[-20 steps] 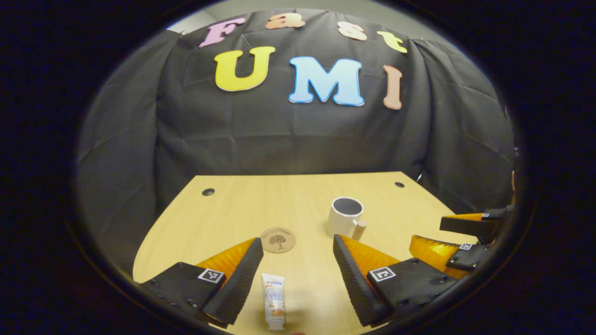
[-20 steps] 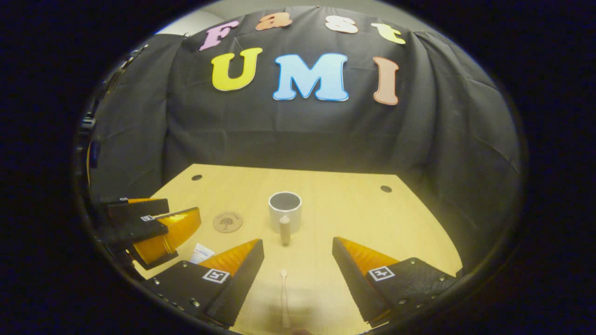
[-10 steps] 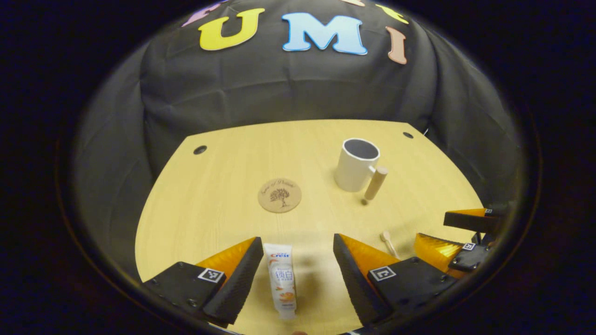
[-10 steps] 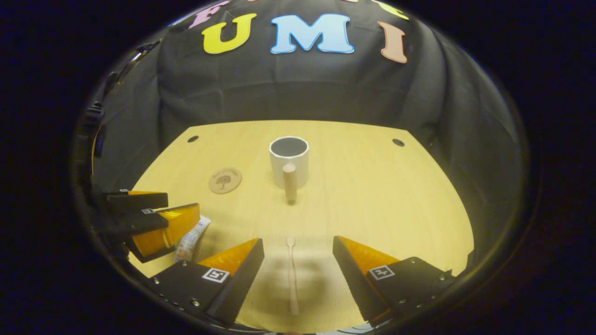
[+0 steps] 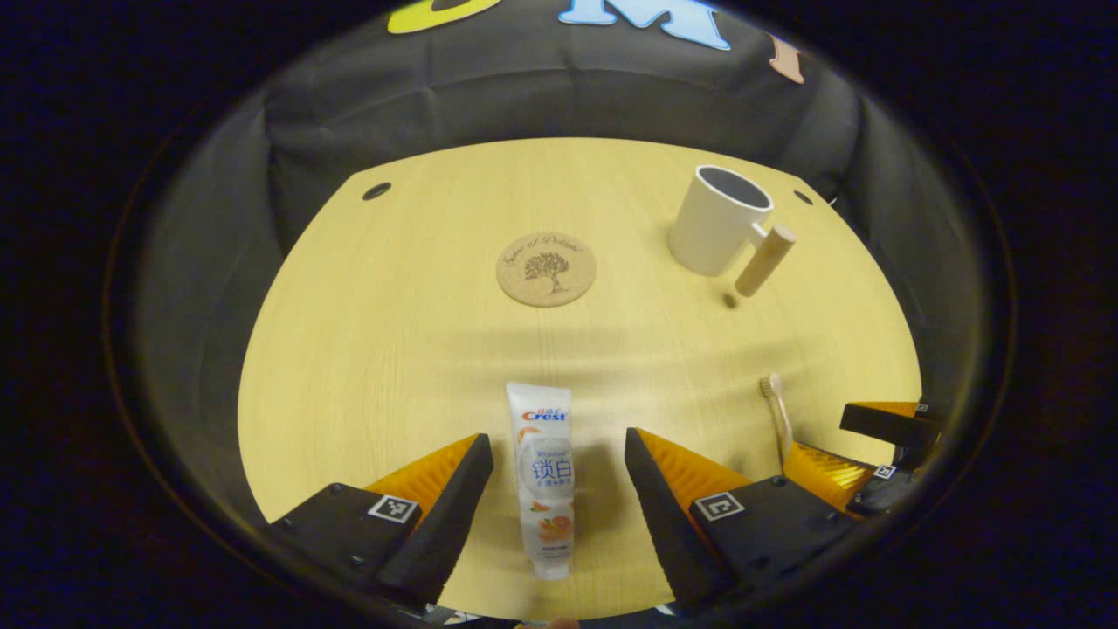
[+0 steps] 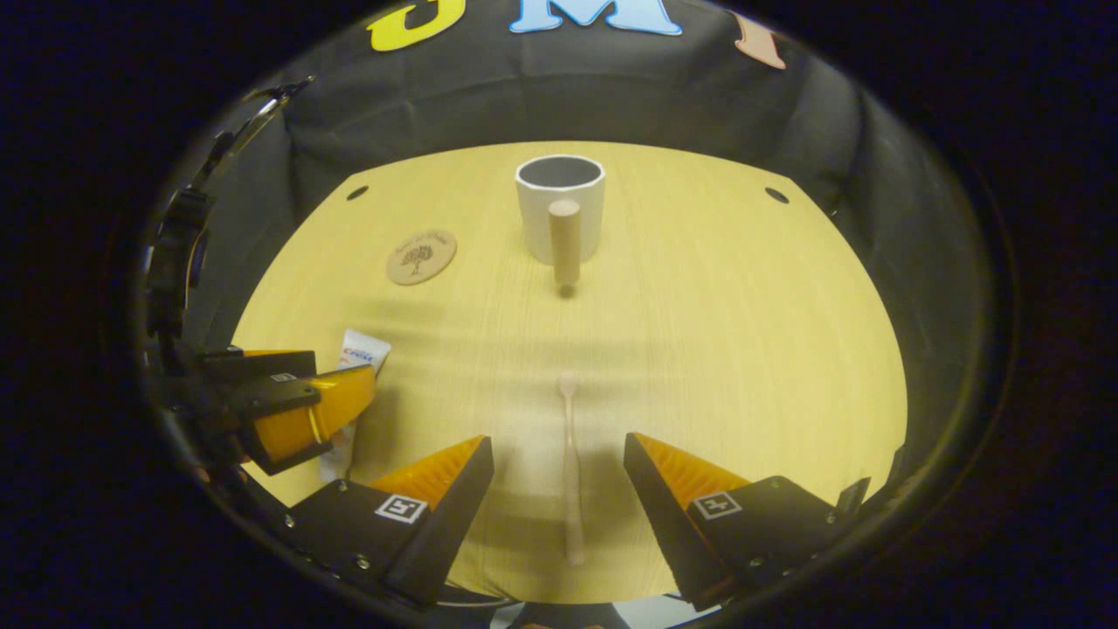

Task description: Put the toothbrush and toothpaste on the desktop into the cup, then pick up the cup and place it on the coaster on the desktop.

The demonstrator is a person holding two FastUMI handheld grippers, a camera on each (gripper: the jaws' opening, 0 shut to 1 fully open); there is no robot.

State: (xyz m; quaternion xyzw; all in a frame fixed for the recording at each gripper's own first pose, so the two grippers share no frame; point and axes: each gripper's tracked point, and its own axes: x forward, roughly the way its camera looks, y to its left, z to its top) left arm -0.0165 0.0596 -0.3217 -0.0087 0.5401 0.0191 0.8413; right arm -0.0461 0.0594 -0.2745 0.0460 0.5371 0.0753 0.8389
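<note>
Straddling their targets, both tongs hang released over the worktop's near edge: the left tongs (image 5: 559, 489) bracket the glossy, flat toothpaste (image 5: 544, 476), the right tongs (image 6: 559, 498) the slim, pale toothbrush (image 6: 570, 472), each lined up lengthwise for a pinch. Toward the far edge stand the smooth white cup (image 6: 560, 207) with its peg handle and, beside it, the round cork-like coaster (image 6: 422, 256).

Warm, dim light fell from overhead on the desktop (image 5: 393, 349), which bulged under fisheye distortion. Soft shadow bands crossed the wood near the coaster (image 5: 546, 268); the cup (image 6: 560, 208) stood sharp, while the cloth wall behind it faded into darkness.
</note>
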